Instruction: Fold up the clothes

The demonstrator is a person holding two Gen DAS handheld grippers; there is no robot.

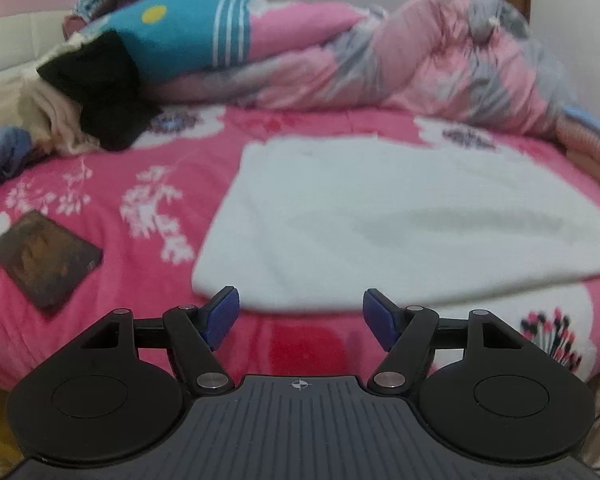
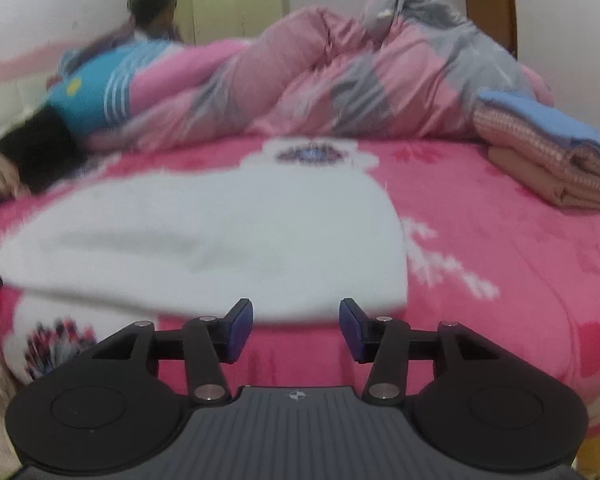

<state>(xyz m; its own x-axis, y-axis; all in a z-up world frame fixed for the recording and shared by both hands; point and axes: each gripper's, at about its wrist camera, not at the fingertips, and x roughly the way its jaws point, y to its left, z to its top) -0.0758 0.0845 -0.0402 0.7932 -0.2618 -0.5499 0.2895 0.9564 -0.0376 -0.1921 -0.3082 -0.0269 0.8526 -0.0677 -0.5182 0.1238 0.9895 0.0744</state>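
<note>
The left hand-held gripper (image 1: 301, 316) hangs over the near edge of the bed (image 1: 308, 344) with its jaws wide apart and nothing between them. Just ahead of its blue pads (image 1: 220, 316) lies a white garment (image 1: 400, 220), spread flat on the pink flowered bedspread (image 1: 140, 184); the near hem is just beyond the pad tips, not touching them. Ahead and to the left of this gripper lies a dark flat square thing (image 1: 46, 258), and farther off a heap of clothes (image 1: 100, 92) in black, cream and turquoise.

The right hand-held gripper (image 2: 296, 330) is also empty, its jaws parted about halfway. The same white garment (image 2: 204, 240) lies just ahead of it and stretches off to its left. Ahead and to the right sits a stack of folded clothes (image 2: 548, 152). A crumpled pink and grey quilt (image 2: 340, 80) runs across the far side of the bed. Both views are blurred.
</note>
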